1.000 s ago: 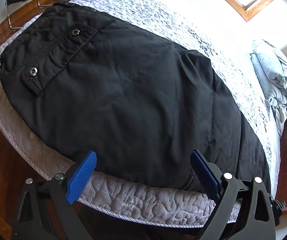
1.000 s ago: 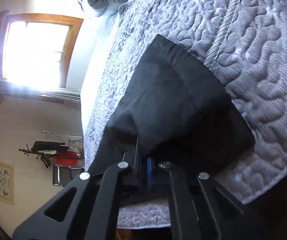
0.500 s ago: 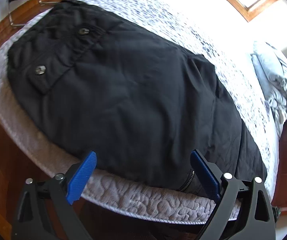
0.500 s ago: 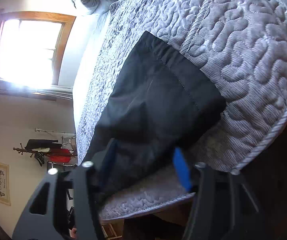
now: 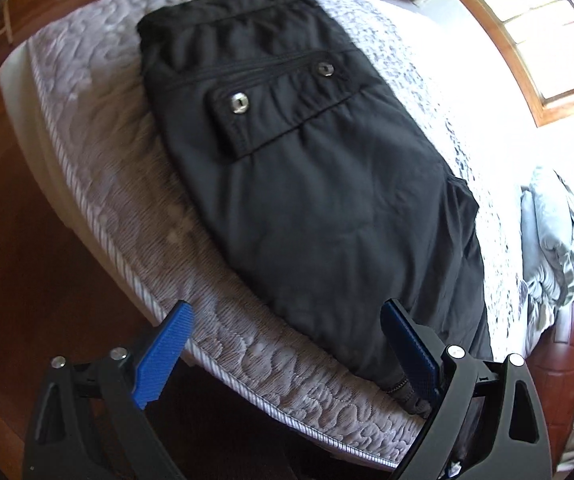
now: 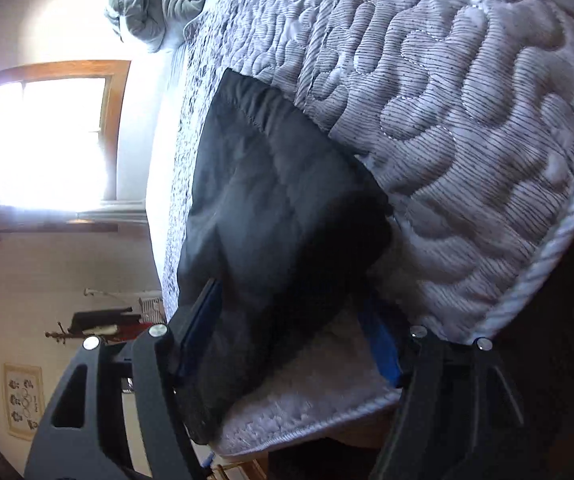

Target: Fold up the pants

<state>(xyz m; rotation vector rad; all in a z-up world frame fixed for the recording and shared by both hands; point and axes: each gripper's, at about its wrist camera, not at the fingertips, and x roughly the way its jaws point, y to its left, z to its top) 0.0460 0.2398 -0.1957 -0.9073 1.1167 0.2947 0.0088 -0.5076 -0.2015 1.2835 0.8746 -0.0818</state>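
Fingers (image 5: pixel 407 344) of both grippers spread, released; smooth black pants (image 5: pixel 327 184) on quilted mattress (image 5: pixel 99 152).

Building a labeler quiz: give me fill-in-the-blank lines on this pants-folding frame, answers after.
1. The pants are ____ in color.
2. The pants lie on a quilted ____.
3. The left gripper has its jaws ____.
4. The pocket flap shows ____ metal snaps.

Missing words: black; mattress; open; two

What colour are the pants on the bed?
Black. The pants show best in the left wrist view.
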